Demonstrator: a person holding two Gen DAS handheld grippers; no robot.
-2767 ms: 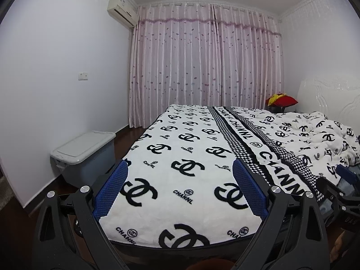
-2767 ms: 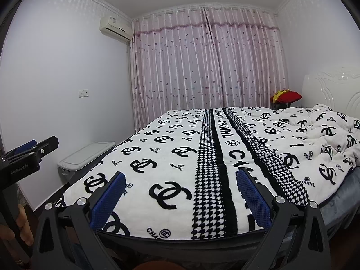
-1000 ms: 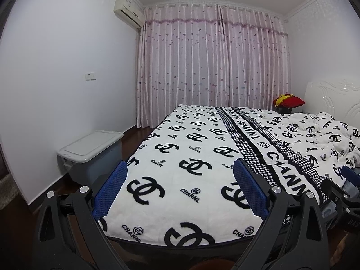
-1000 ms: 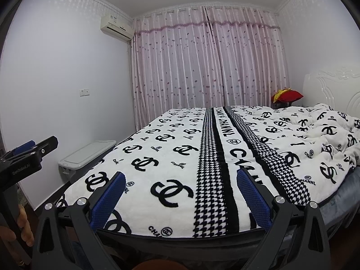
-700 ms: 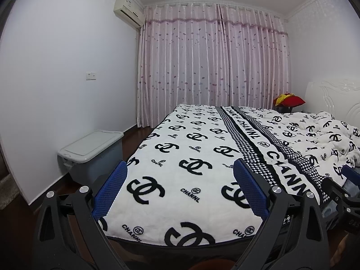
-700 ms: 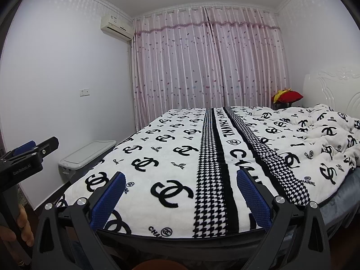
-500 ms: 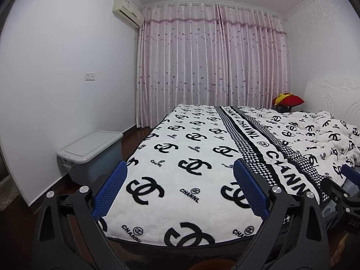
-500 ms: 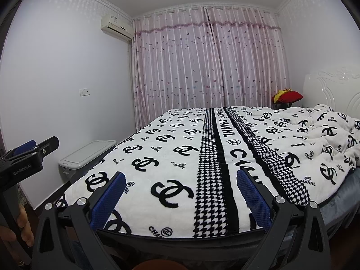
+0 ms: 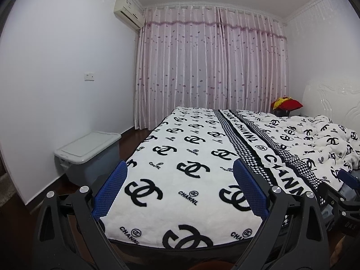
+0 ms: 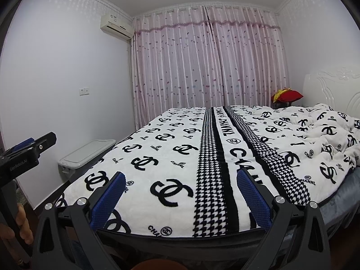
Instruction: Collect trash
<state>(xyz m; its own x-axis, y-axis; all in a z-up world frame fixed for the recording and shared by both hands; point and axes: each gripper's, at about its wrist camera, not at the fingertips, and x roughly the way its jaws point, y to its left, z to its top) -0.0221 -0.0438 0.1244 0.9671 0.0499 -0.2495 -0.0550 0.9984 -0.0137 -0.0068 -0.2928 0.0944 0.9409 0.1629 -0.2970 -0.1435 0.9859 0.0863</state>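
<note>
Left gripper (image 9: 180, 186) and right gripper (image 10: 181, 194) both spread wide, holding nothing, level above bed (image 10: 202, 157) foot; grey bin (image 9: 87, 150) beside bed.

One bed (image 9: 180, 168), one grey lidded bin (image 9: 90, 148), one air conditioner (image 9: 128, 11), two curtain panels (image 9: 209, 67), one red cushion (image 9: 288, 104)

My left gripper (image 9: 180, 180) hangs wide open over the foot of the bed (image 9: 193, 180), gripping nothing. Grey storage bin (image 9: 87, 150) sits by the wall, left.
</note>
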